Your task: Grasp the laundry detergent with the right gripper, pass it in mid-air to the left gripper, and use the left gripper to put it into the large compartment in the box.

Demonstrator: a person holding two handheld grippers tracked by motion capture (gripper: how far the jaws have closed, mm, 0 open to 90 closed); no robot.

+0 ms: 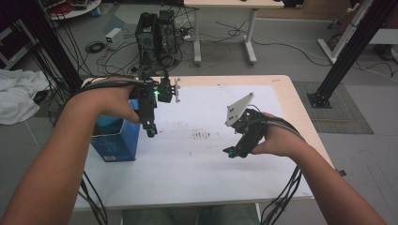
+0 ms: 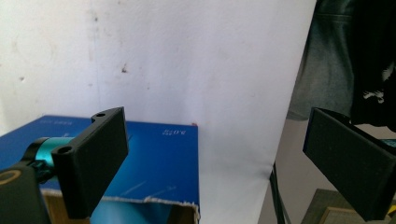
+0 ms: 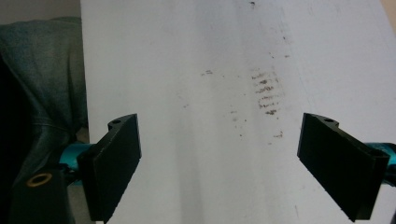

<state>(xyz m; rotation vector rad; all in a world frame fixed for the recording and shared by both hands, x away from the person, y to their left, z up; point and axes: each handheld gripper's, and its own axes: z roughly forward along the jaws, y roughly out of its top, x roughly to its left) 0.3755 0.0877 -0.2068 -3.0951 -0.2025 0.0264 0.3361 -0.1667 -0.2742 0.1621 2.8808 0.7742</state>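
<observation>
A blue cardboard box [image 1: 114,139] with an open top stands on the white table [image 1: 206,164] at its left side. My left gripper [image 1: 150,131] hangs just right of the box, pointing down, jaws wide open and empty. In the left gripper view the box [image 2: 159,158] lies below the open left gripper [image 2: 215,158], its torn top edge near the frame's bottom. My right gripper [image 1: 231,153] is held low over the table's right half, open, nothing between its jaws. The right gripper view has the open right gripper [image 3: 219,163] over bare white table with dark smudges [image 3: 266,93].
Dark scuff marks [image 1: 201,135] sit mid-table between the grippers. Cables trail from both hands off the front edge. Behind the table stand a computer tower [image 1: 157,35], loose floor cables and another desk [image 1: 225,28]. A black frame post [image 1: 347,51] rises at the right.
</observation>
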